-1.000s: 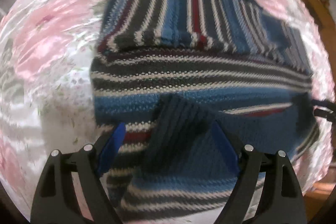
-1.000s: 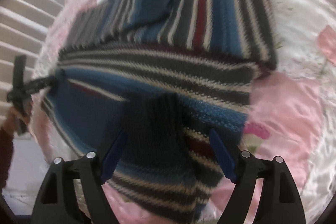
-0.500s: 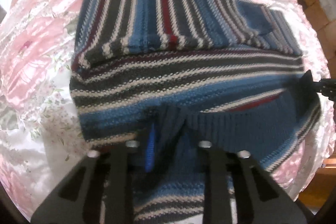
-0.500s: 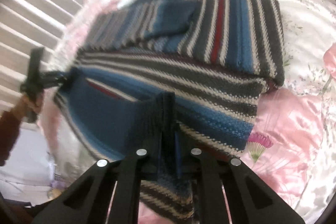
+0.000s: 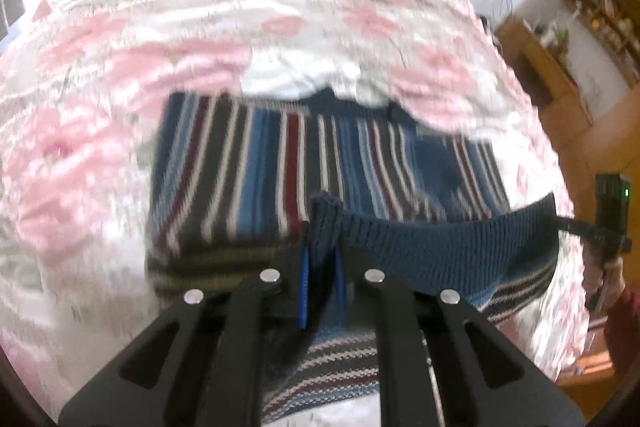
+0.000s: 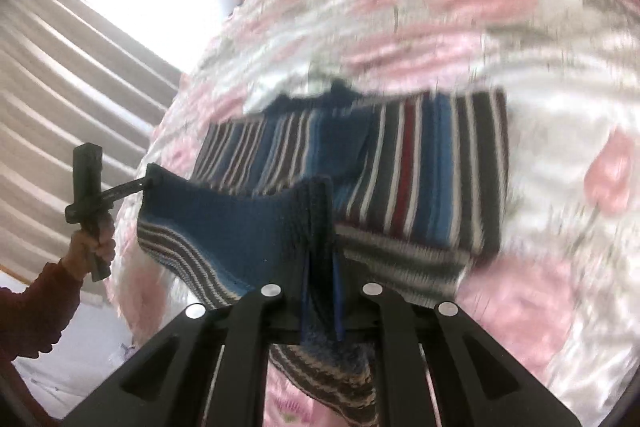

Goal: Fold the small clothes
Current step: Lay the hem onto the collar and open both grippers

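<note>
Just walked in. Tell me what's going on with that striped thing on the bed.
A person is folding a striped knit sweater on a pink floral bedspread, with a handheld gripper in each hand. The left gripper and right gripper are each shut on the sweater's blue ribbed hem, one at each end. The hem hangs lifted between them above the rest of the sweater, which lies flat. The fold is not yet laid down.

Motion-blurred floral bedspread (image 5: 120, 147) and sweater stripes (image 5: 260, 179)
</note>
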